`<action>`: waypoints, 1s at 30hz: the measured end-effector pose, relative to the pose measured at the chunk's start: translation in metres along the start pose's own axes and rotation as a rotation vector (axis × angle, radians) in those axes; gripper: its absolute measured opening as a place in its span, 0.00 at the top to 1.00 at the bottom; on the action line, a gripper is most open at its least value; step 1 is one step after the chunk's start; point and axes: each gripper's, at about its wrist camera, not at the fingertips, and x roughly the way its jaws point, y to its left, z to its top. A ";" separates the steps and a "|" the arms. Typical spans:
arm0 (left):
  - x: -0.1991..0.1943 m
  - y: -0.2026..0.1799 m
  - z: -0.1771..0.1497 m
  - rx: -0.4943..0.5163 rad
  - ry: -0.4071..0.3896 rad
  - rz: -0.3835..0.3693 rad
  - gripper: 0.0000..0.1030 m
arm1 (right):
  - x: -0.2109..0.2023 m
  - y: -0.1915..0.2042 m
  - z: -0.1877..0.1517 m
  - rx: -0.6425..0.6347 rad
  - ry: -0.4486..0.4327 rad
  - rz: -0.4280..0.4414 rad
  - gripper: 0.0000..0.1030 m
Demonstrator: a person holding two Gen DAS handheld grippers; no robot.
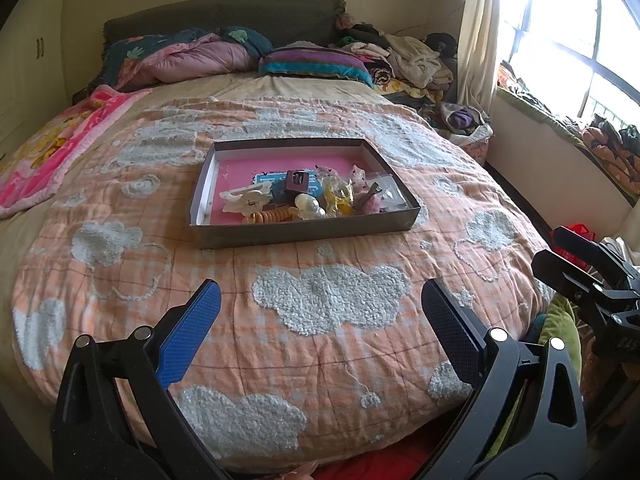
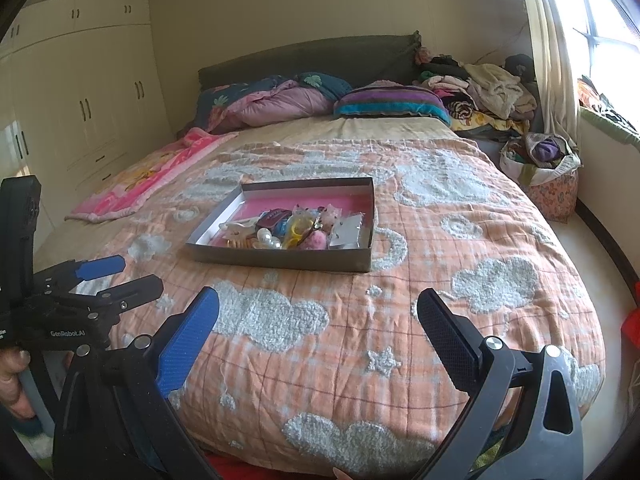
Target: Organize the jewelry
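Jewelry tray set mid-bed, both grippers held wide and empty.
Left wrist: the left gripper point(image 1: 320, 308) is spread above the quilt point(image 1: 280, 340); the tray point(image 1: 304, 228) lies ahead. Right wrist: the right gripper point(image 2: 318, 308) is likewise spread, tray point(image 2: 280, 258) ahead-left.

The left gripper point(image 1: 320, 316) is spread wide, its blue-padded finger and black-padded finger well apart, nothing between them. The right gripper point(image 2: 318, 316) is likewise spread wide and holds nothing. Both point forward, side by side at about the same height. A hand point(image 2: 12, 376) grasps the left gripper's handle.
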 end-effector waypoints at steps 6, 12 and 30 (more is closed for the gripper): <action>0.004 0.002 0.000 -0.007 0.008 -0.003 0.09 | 0.001 0.000 0.000 0.003 0.004 0.002 0.04; 0.013 0.011 0.000 -0.065 0.061 0.021 0.09 | 0.002 0.000 0.002 0.001 0.002 -0.006 0.04; 0.110 0.268 0.044 -0.521 0.114 0.721 0.09 | 0.166 -0.198 0.042 0.145 0.188 -0.450 0.04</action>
